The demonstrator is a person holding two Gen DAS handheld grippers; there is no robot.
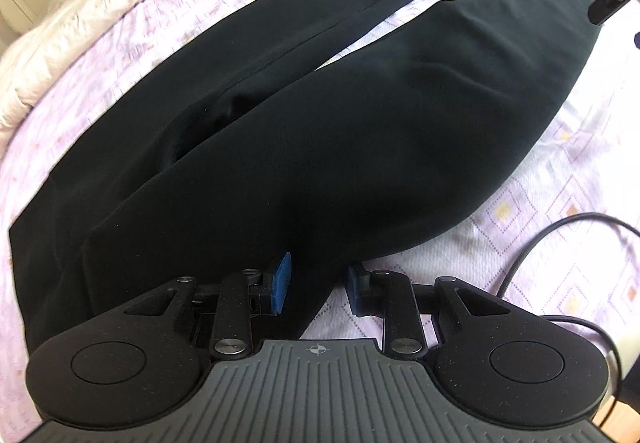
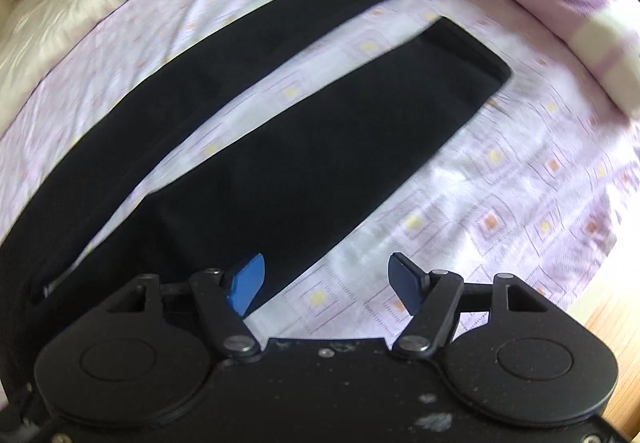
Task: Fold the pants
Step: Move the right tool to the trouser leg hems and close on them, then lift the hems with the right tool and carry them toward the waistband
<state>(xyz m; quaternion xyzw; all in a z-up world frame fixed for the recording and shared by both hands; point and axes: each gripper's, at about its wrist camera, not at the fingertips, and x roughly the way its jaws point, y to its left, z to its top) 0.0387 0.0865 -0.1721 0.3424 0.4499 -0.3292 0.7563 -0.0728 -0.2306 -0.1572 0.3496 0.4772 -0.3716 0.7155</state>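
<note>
Lying flat on the bed [image 2: 500, 179], the black pants [image 1: 304, 131] are spread out with the two legs a little apart, so that one leg can be laid over the other. The left tongs [image 1: 318, 283] are set over the near edge of the pants by the waist end. The blue pads [image 1: 282, 283] stand a small way apart with cloth between them, but whether the cloth is pinched cannot be told. The right tongs [image 2: 326, 283] are held wide open above the near edge of one leg, and nothing is gripped yet. Both are pointed down, likely so that the same side can be picked up at two spots. A black cable [image 1: 560, 239] lies on the sheet nearby.
</note>
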